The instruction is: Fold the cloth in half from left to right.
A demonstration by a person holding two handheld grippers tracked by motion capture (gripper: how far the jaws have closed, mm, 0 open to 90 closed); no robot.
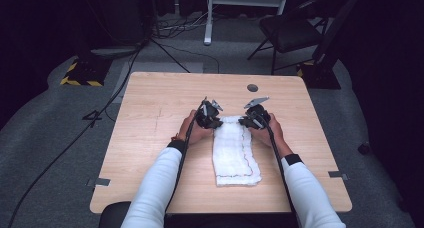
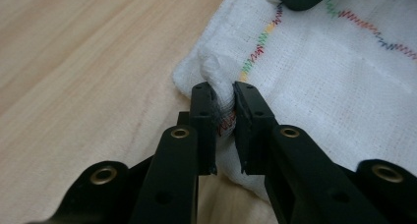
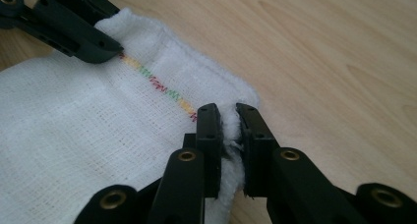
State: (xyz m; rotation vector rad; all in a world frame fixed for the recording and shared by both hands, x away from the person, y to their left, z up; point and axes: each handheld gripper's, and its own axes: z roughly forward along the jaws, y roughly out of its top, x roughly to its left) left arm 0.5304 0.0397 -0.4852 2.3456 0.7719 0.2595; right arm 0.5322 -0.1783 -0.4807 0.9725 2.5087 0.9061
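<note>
Two claws pinch my white cloth (image 1: 235,150) at its far corners: left claw (image 1: 212,119) clenched on the eleven o'clock corner, right claw (image 1: 250,119) on one o'clock. Cloth lies mid-desk (image 1: 150,118), long axis twelve to six.

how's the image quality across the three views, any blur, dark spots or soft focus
High view: the wooden table is evenly lit while the floor around it falls into deep darkness, and the picture is a little soft. Left gripper view: the white cloth weave and coloured stitching are sharp, the left tongs near the lens slightly soft. Right gripper view: cloth crisp near the right tongs, table grain softer farther off.
</note>
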